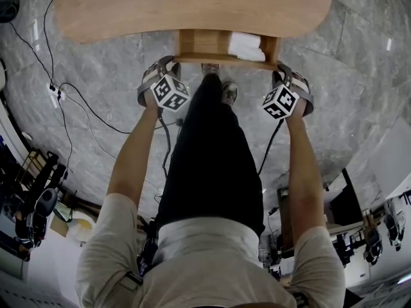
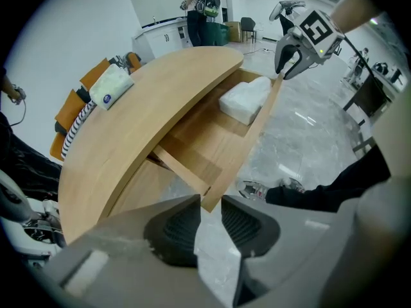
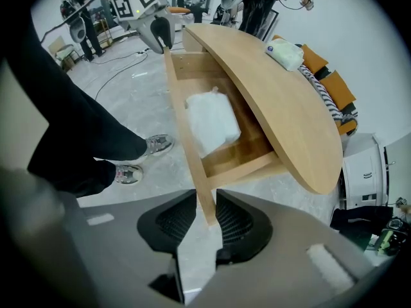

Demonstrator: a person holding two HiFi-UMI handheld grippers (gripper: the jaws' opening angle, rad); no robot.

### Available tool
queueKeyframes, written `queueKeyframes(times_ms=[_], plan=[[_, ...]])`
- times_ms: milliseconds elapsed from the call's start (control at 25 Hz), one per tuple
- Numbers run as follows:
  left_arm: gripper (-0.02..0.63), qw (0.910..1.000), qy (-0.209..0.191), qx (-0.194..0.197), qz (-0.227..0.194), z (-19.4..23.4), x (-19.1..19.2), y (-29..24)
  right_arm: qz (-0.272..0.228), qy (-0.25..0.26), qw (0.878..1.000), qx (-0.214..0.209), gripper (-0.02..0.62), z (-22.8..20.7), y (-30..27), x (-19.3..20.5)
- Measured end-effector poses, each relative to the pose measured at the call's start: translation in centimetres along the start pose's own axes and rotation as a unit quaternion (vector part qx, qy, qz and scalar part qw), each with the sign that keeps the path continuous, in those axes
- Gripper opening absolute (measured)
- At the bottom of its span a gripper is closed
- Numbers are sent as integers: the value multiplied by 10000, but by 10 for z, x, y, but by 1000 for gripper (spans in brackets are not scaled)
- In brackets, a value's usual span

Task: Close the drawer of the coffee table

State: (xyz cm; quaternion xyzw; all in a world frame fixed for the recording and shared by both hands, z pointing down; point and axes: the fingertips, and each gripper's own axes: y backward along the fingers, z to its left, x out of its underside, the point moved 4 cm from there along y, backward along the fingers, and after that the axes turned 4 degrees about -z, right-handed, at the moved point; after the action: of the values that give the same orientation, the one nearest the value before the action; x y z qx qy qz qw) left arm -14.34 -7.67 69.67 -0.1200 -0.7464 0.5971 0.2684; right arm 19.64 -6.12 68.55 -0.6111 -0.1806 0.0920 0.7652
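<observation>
The wooden coffee table [image 1: 192,5] has its drawer pulled out toward me. A white packet [image 1: 247,45] lies inside the drawer. My left gripper [image 1: 168,61] is at the left end of the drawer front [image 1: 225,59] and my right gripper [image 1: 281,66] at the right end. In the left gripper view the left gripper [image 2: 209,204] is shut on the corner of the drawer front [image 2: 250,133]. In the right gripper view the right gripper [image 3: 205,213] pinches the other end of the drawer front [image 3: 183,120] between its pads. Both grippers point steeply down.
A wrapped tissue pack [image 2: 110,85] lies on the table top [image 2: 148,114]. My shoes [image 3: 138,159] stand on the grey marble floor just in front of the drawer. Cables [image 1: 77,101] run over the floor at left. Orange and striped items [image 3: 327,88] sit beyond the table.
</observation>
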Motion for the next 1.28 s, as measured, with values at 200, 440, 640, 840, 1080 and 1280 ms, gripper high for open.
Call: queueKeyframes(times_ms=[200,440,640,840,1080,1280], plan=[[121,10000,30,0,-29,7,-8,-1,0,-75,9999,85,103,-9,-1,-1],[124,9996,274,-47,-79,17,-13,-5,-43,-118,9997,192,104,-20,-5,-4],[126,9985,536,-59,-80,20,-14,-4,-66,-215,9993,284,107,-22,-3,-6],[126,9978,640,-140,-123,28,-18,-5,-122,-312,9984,454,110,-31,-4,-9],[127,9961,847,-183,-148,40,-24,-8,-147,-408,9969,660,110,-44,-6,-16],[129,9933,1123,-226,-133,45,-29,-11,-182,-440,9957,797,114,-53,-8,-18]])
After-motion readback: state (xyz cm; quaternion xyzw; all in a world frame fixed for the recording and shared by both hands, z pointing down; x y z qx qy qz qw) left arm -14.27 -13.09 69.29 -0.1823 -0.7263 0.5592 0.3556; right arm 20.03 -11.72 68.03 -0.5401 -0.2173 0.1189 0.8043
